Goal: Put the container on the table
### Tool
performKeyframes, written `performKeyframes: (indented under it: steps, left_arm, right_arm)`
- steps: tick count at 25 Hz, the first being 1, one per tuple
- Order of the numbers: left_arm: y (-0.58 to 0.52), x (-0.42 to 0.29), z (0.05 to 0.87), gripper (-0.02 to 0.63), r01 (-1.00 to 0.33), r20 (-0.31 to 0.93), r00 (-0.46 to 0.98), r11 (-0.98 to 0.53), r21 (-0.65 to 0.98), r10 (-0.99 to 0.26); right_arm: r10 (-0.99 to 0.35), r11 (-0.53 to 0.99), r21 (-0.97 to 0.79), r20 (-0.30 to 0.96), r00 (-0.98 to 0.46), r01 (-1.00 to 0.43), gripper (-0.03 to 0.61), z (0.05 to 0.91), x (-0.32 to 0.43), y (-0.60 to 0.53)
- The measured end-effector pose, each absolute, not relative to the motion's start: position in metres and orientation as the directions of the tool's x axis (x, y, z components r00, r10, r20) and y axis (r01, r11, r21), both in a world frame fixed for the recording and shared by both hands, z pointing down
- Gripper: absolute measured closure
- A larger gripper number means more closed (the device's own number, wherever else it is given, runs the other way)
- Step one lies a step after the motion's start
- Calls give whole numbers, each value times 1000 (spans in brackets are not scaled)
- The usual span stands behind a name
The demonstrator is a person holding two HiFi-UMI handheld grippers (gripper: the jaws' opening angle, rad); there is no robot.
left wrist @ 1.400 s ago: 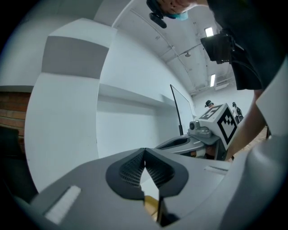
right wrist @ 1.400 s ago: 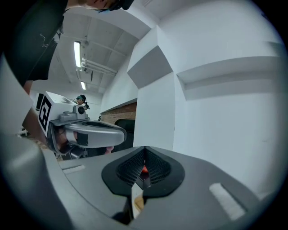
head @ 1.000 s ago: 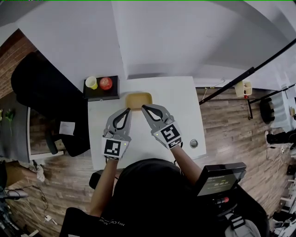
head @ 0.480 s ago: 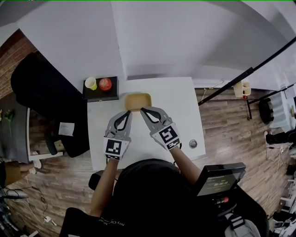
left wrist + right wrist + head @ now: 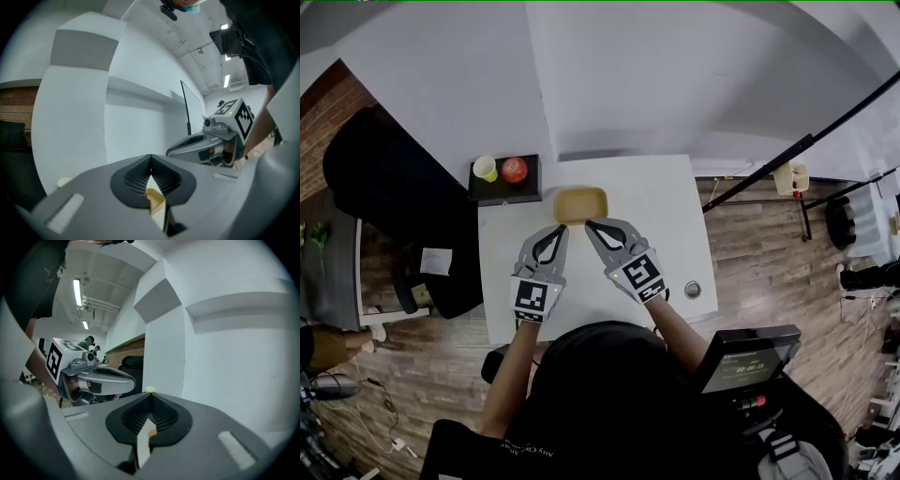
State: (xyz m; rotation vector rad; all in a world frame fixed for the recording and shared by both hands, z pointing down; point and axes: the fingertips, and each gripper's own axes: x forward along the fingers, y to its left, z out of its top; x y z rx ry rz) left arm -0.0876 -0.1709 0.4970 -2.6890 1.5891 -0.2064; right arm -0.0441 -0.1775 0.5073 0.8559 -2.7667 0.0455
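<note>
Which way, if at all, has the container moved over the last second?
No: the container keeps the same gap from the black tray on its left.

Bright, even indoor light comes from long ceiling tube lamps (image 5: 77,291), which glare white. The white rectangular table (image 5: 656,216) carries only soft shadows. Fisheye distortion bends the walls towards the edges, and both gripper views darken at the corners. Close up, the tan rectangular plastic container (image 5: 157,206) between the grey jaws is blurred.

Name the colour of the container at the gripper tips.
Tan, a light yellowish brown; the container shows best in the head view.
</note>
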Motion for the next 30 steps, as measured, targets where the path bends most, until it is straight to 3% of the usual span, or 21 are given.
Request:
performKeyframes:
  steps: [30]
  left_arm:
    - [-167,-80,506,612,-867,113,488,-495,-47,-865]
  right_arm:
    - [-545,832,42,256,-799,-554,563,512,-43,-173]
